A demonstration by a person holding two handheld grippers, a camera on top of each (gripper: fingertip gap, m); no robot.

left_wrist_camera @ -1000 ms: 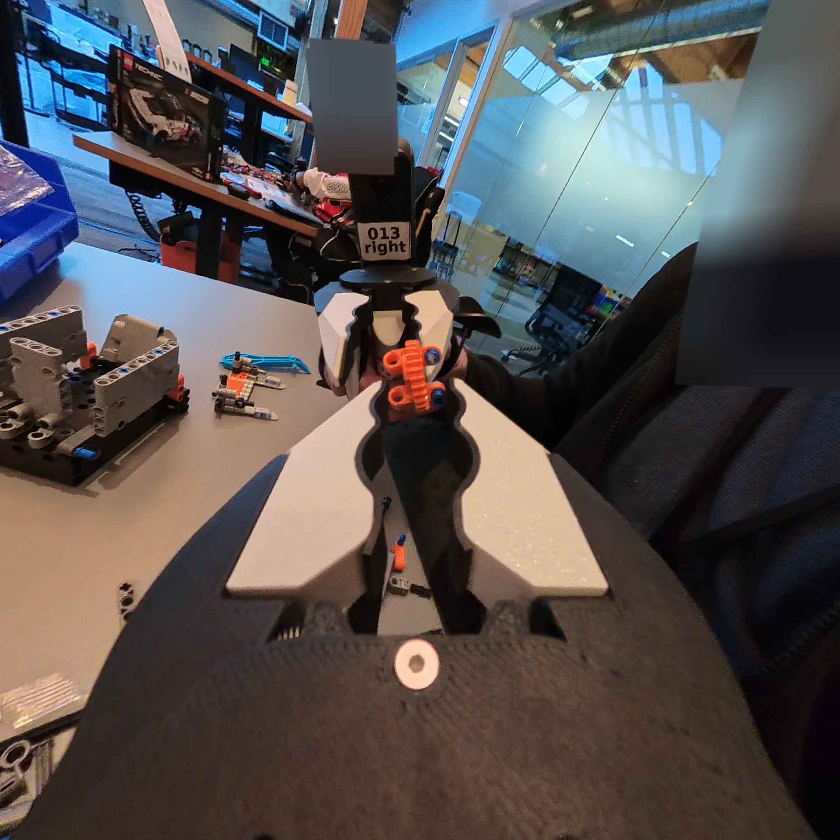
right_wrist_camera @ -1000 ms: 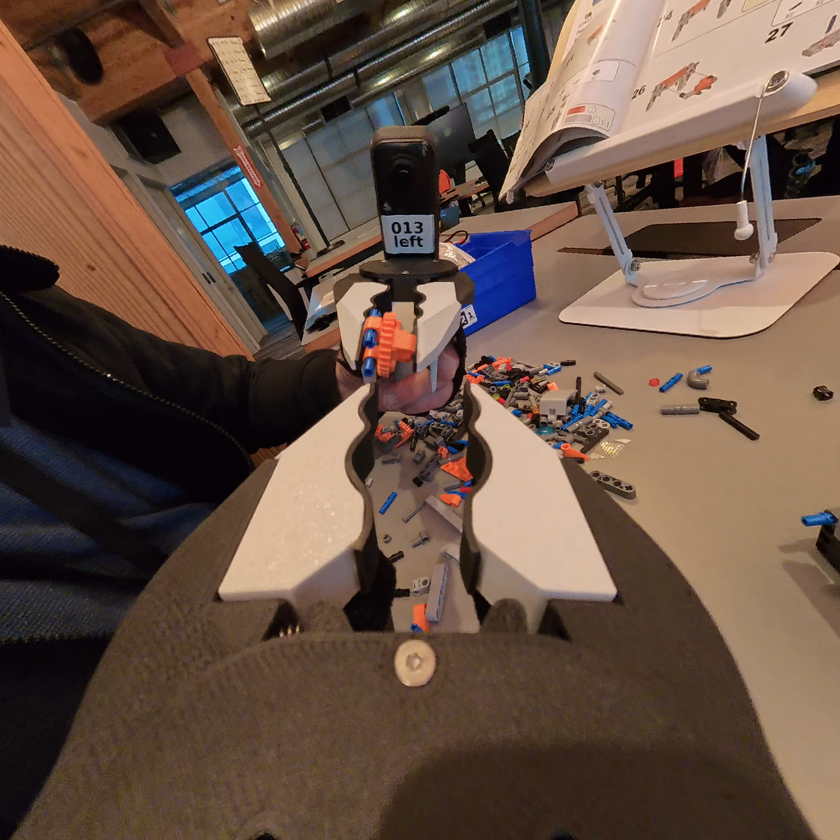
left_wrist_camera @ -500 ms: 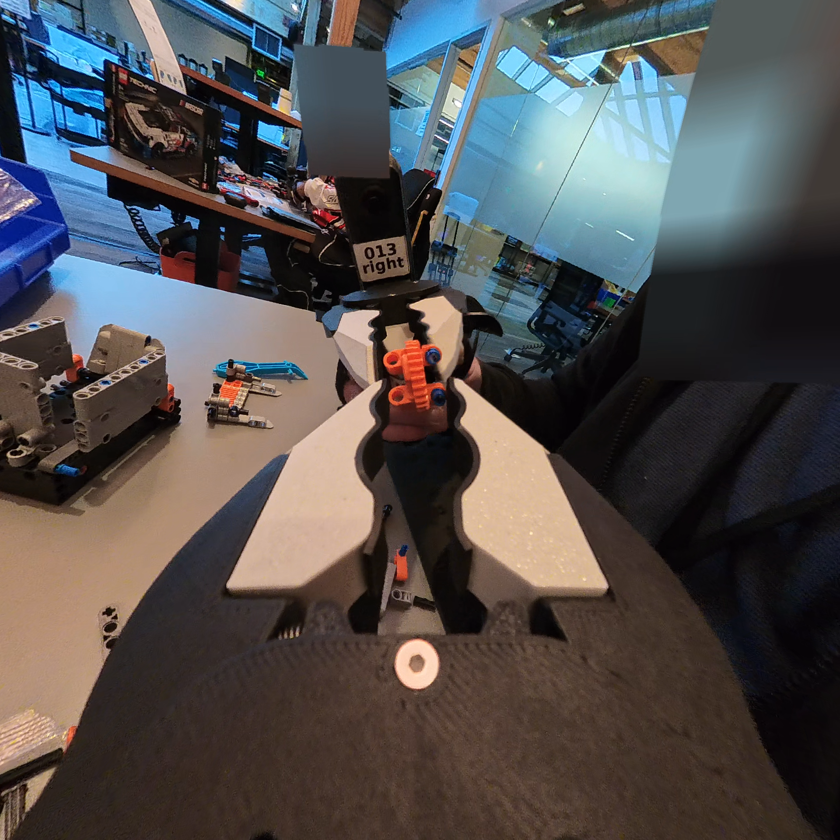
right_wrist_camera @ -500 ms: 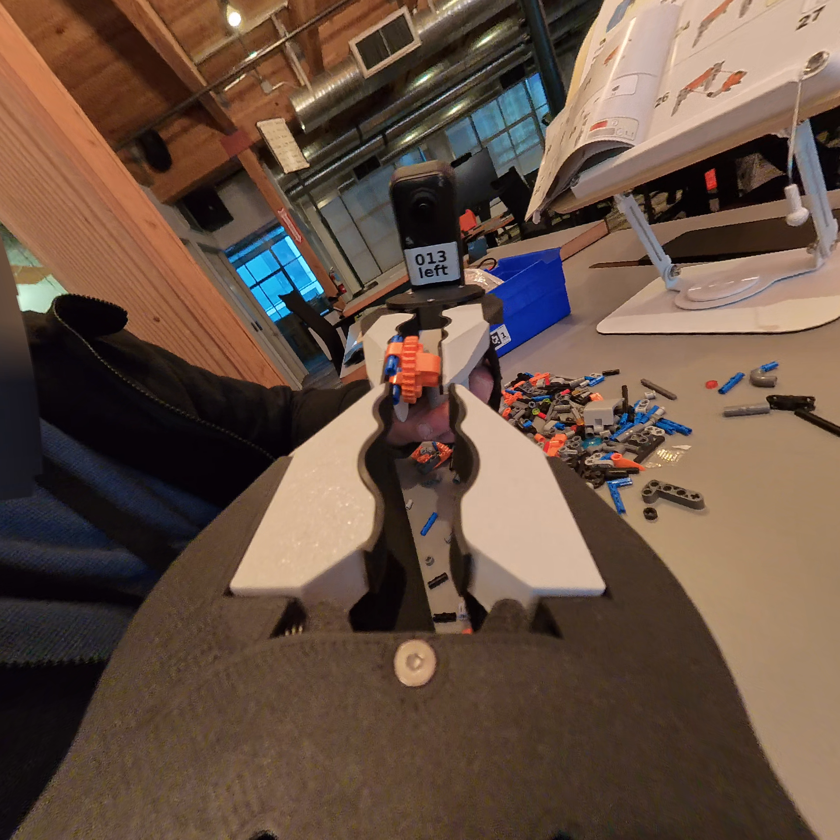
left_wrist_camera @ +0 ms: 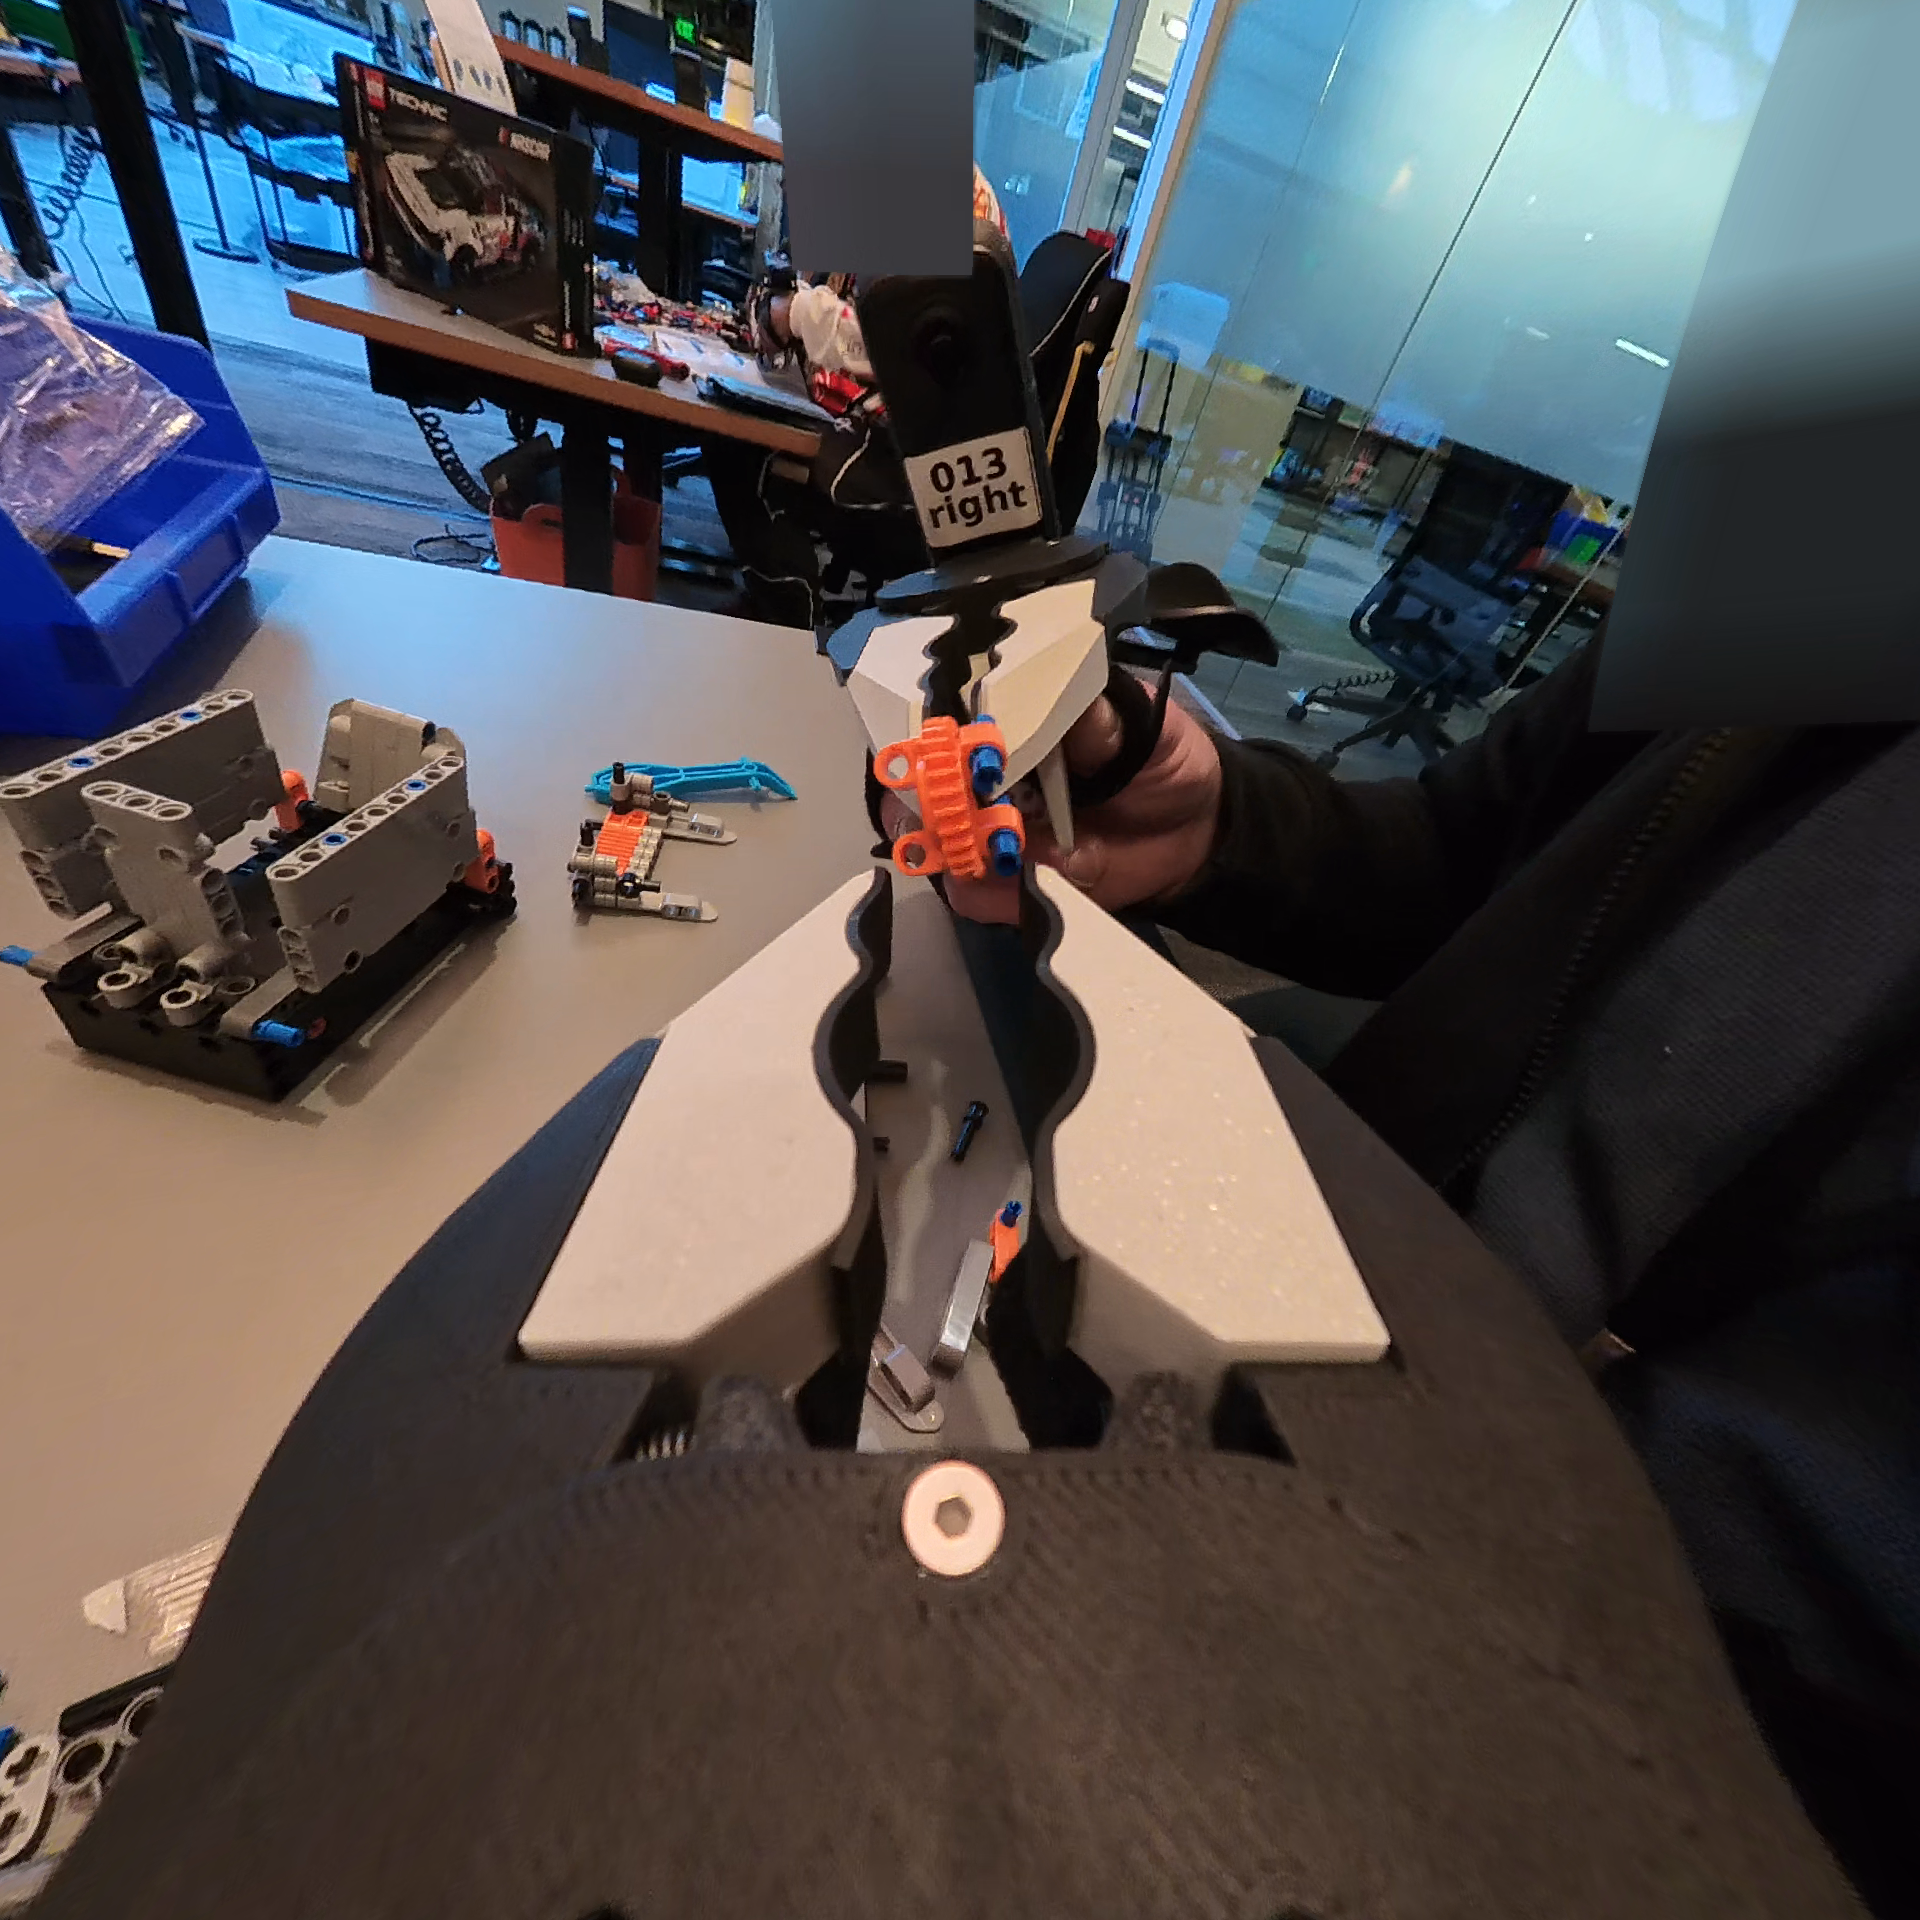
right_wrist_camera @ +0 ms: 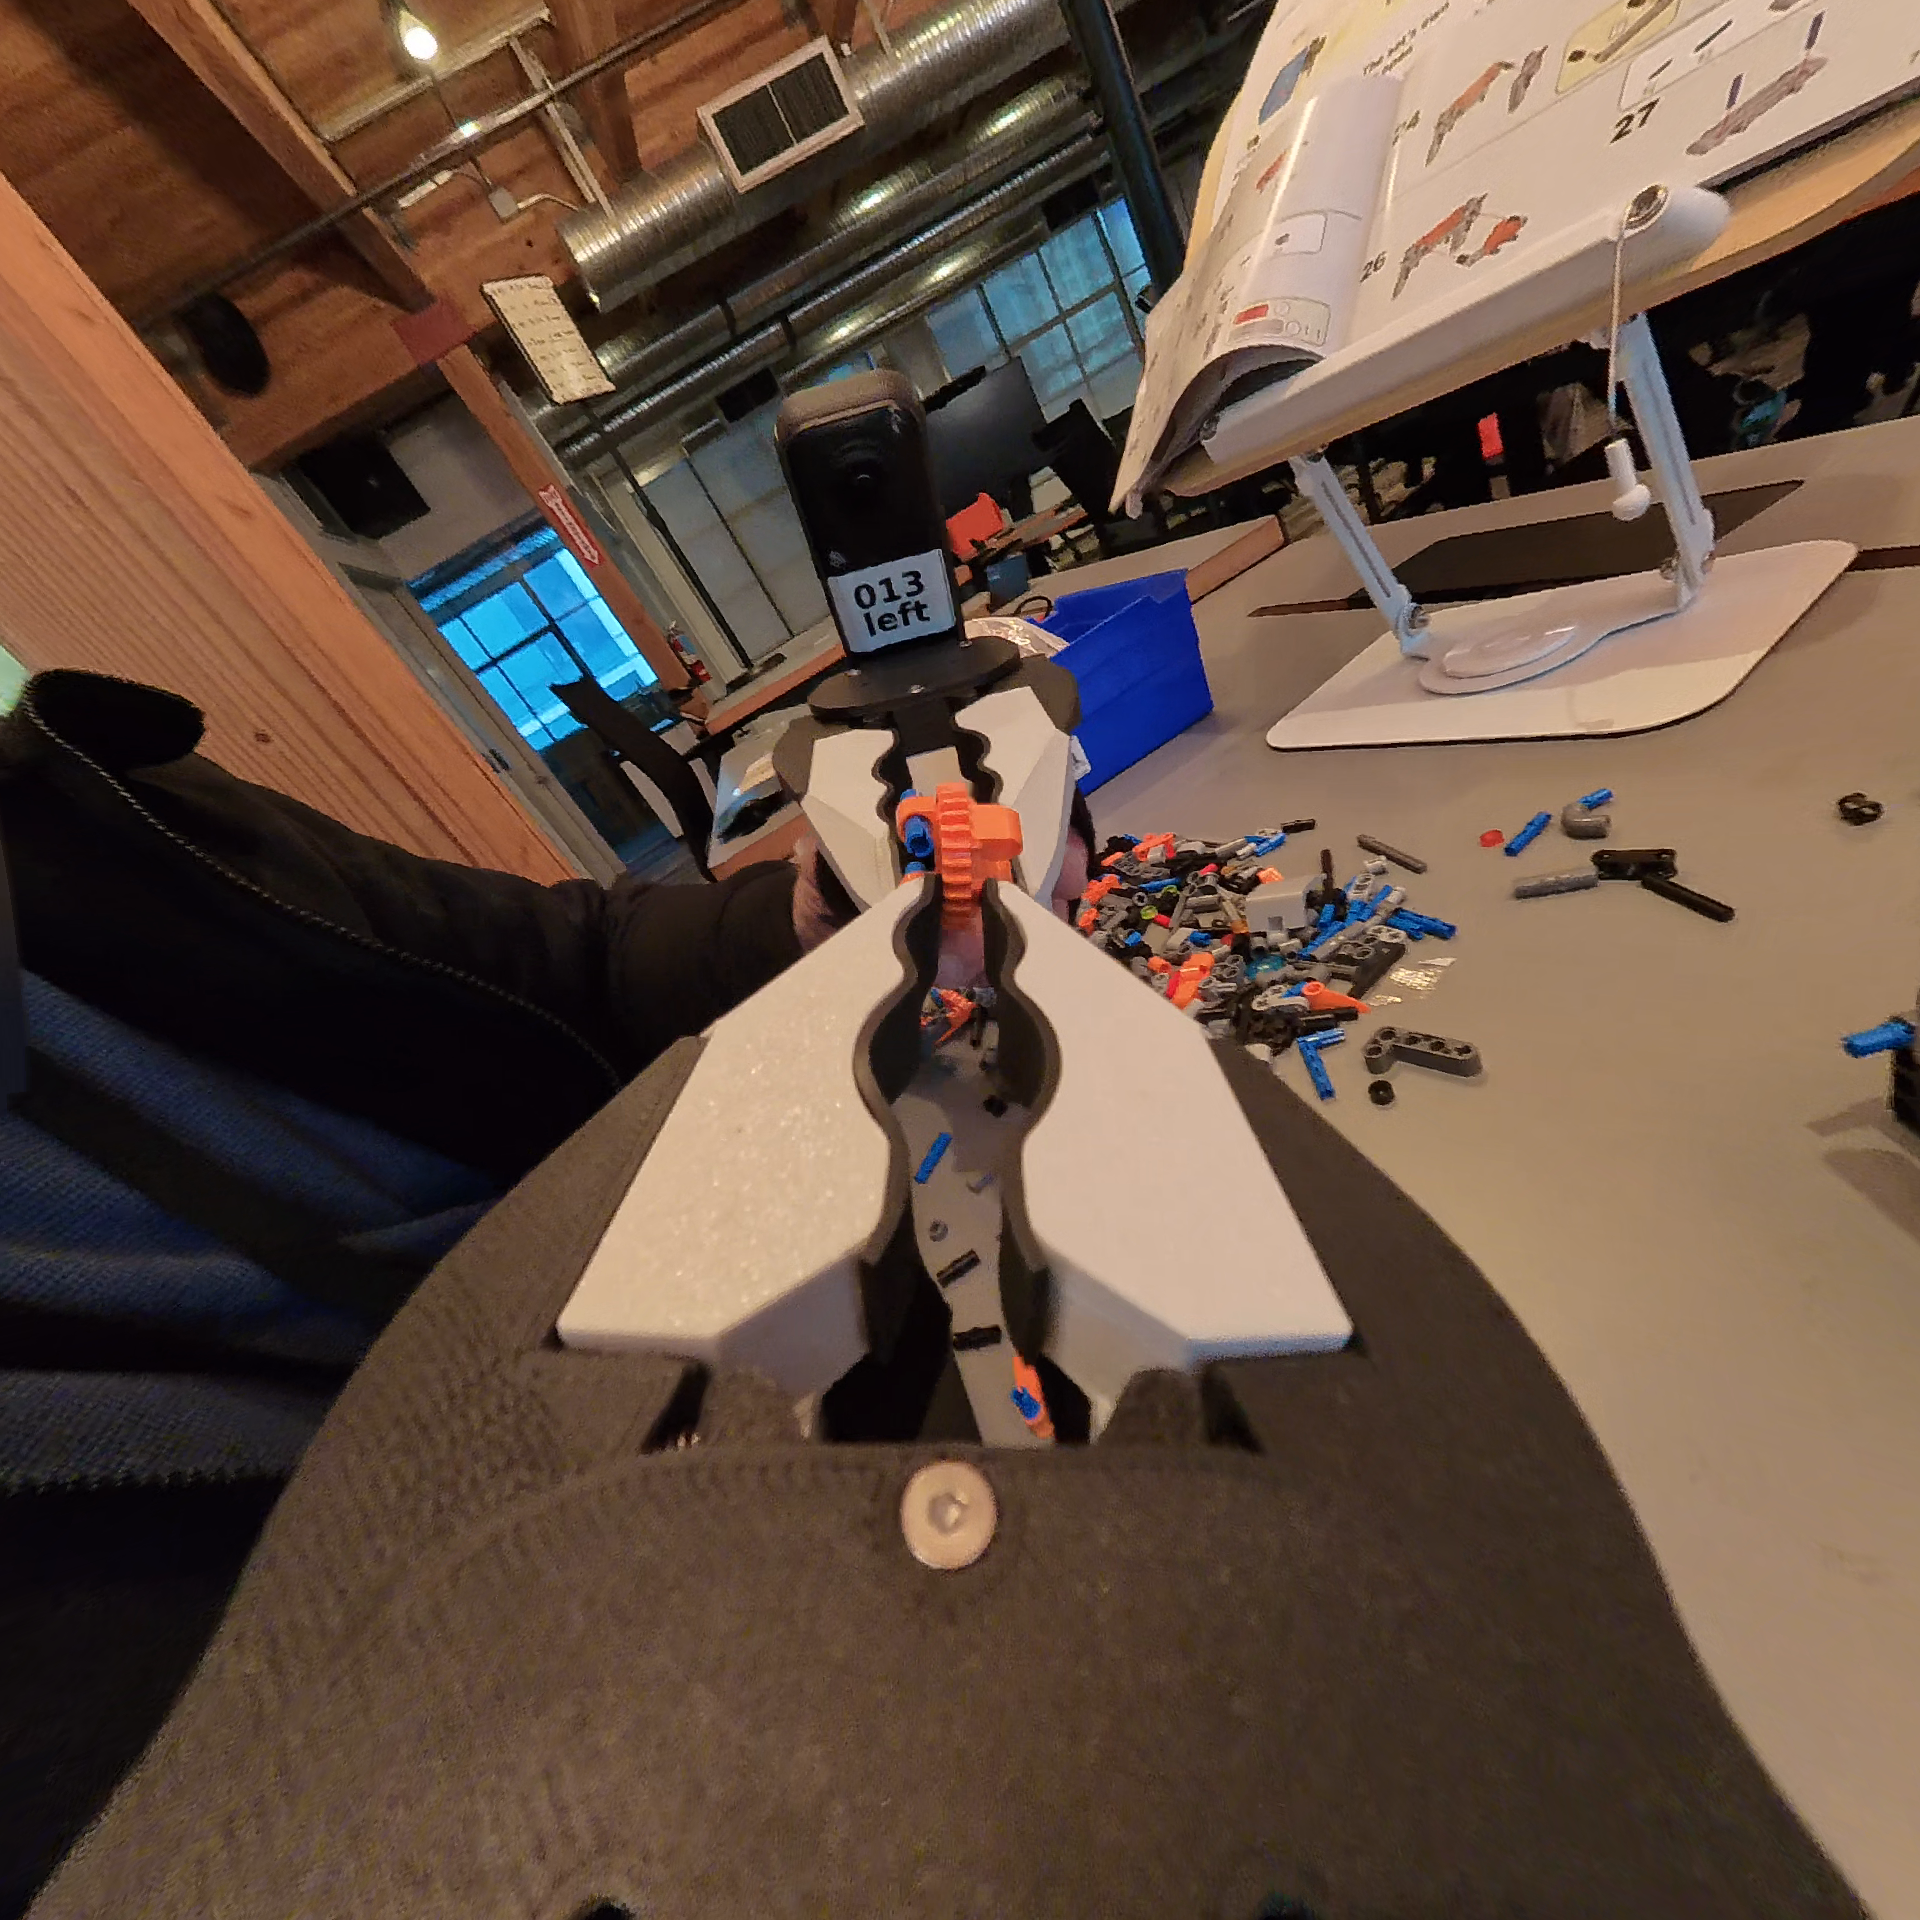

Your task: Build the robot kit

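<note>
A small orange toothed brick piece with blue pins is held in the air between my two grippers, which face each other. My left gripper has the piece at its very fingertips and looks shut on it. My right gripper has closed its tips around the toothed edge of the same piece. In the left wrist view the right gripper stands tilted, a hand behind it. A person's dark sleeve runs behind both grippers.
On the grey table stand a grey and black partial build, a small orange and grey subassembly, a teal part and a blue bin. A pile of loose parts lies before a booklet stand.
My right gripper has come in to the orange piece and narrowed its jaws around it. The piece has tilted and sits farther out at my left gripper's tips.
</note>
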